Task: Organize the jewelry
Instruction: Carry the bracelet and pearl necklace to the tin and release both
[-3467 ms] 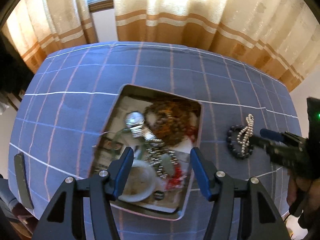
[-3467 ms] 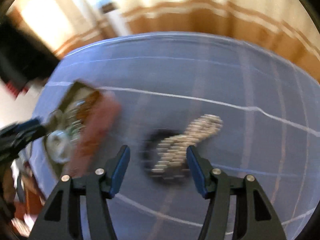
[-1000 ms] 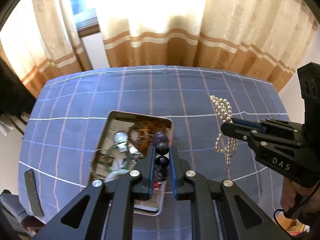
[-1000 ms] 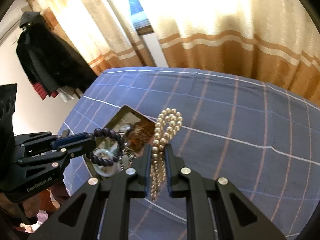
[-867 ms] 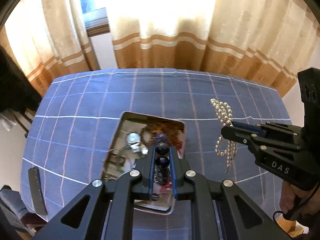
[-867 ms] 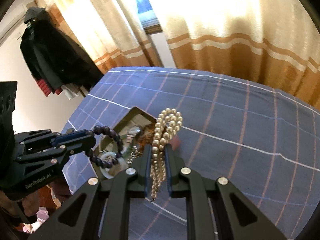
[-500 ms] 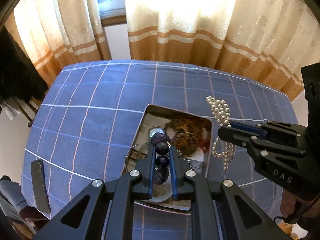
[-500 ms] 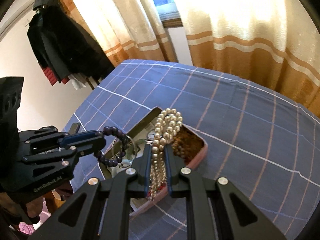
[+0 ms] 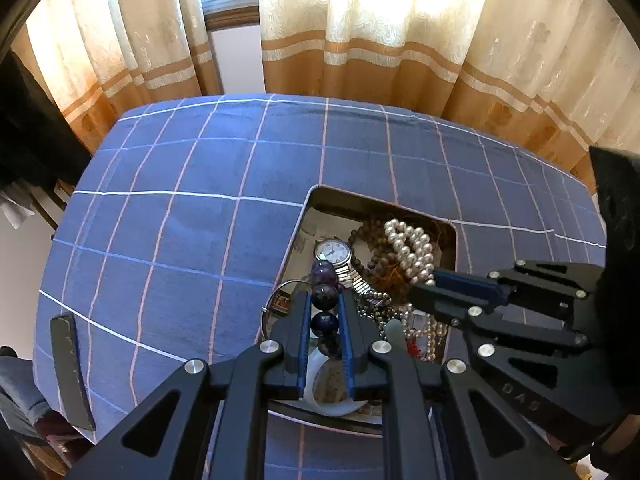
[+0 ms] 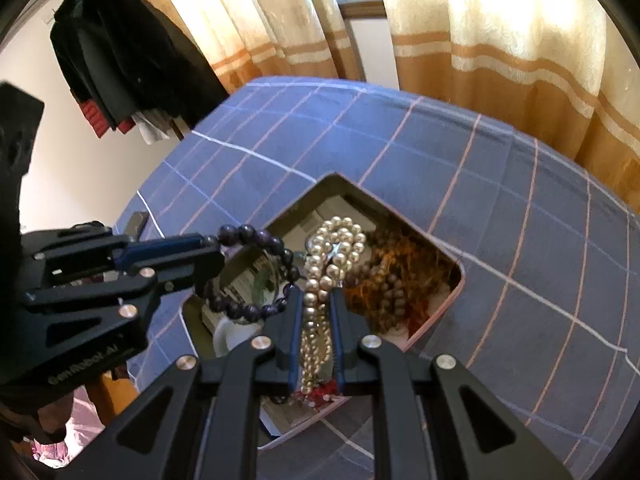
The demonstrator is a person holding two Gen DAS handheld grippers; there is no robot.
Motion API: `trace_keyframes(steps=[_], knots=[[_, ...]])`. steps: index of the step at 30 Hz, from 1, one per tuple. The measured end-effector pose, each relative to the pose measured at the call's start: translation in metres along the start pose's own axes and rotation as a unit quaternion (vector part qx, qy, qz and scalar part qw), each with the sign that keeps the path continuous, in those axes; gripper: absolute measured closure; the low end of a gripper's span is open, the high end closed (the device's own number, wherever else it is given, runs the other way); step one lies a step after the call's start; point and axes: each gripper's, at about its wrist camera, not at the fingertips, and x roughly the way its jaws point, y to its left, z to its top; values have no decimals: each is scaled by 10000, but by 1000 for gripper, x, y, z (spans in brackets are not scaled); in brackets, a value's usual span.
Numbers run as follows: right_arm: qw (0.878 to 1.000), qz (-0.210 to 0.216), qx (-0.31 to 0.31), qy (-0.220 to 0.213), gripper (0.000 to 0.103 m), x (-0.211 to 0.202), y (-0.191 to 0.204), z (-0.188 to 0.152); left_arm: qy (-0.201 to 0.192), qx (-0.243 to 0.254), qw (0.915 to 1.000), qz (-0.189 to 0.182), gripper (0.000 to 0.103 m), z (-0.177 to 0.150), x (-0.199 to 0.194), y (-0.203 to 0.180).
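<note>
Left wrist view: your left gripper clenches the dark bead bracelet; your right gripper grips the cream pearl strand, hanging lengthwise over the tin.

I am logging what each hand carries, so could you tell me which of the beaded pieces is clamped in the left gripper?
The dark purple bead bracelet sits in the left gripper; the pearl necklace is in the right gripper, and the brown beads lie in the tin.

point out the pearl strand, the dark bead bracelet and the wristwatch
pearl strand (image 10: 338, 246): right wrist view, bunched loop above the fingers.
dark bead bracelet (image 10: 256, 272): right wrist view, bead loop.
wristwatch (image 9: 332, 251): left wrist view, white dial.
</note>
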Motion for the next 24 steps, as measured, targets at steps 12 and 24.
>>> trace_keyframes(steps=[12,24], knots=[[9994,108,-36,320,65,12,0,-16,280,-183,9994,32,77,-11,11,2],[9989,-343,228,-218,39,-66,-10,-15,-288,-696,9967,317,46,-12,-54,10]])
